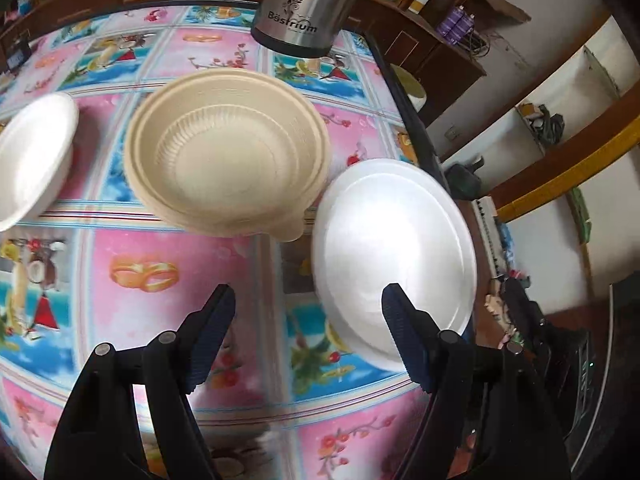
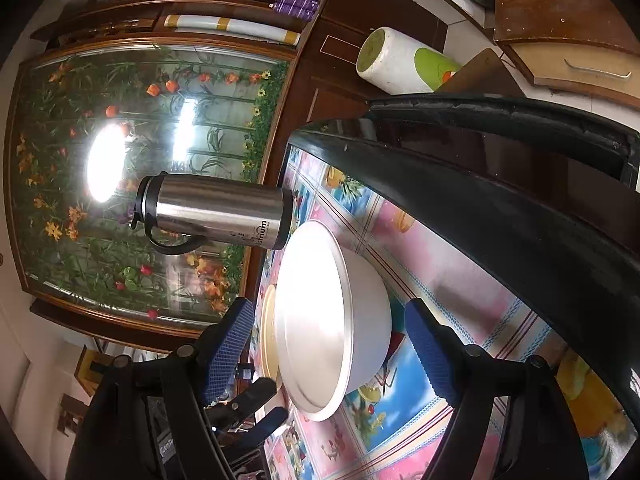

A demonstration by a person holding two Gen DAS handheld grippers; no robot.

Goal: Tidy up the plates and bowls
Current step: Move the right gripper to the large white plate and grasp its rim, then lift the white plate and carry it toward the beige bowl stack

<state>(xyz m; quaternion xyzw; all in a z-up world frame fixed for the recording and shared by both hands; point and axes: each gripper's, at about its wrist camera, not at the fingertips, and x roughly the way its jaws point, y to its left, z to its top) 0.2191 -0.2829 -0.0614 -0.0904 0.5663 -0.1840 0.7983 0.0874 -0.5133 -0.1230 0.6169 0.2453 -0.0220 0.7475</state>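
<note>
The table [image 1: 168,184], covered in a pink and blue picture cloth, ends in a dark raised edge [image 1: 404,92] along its right side, and the white bowl [image 1: 394,256] sits just beside that edge, mouth up, leaving only a thin strip of cloth between them. The left gripper [image 1: 308,344] hangs over a bare stretch of cloth with its jaws spread wide and holding nothing; its right finger overlaps the white bowl's near rim in the left wrist view, though whether it touches cannot be told. The tan bowl [image 1: 228,152] stands mouth up near the middle, its rim close to the white bowl's, with a small tab pointing toward the left gripper. A second white bowl [image 1: 32,156] sits at the far left, partly out of view. A steel flask [image 1: 308,4] stands upright behind the tan bowl. The right gripper [image 2: 328,352] faces the white bowl's side from the dark edge, jaws spread on either side, not visibly touching it.
</note>
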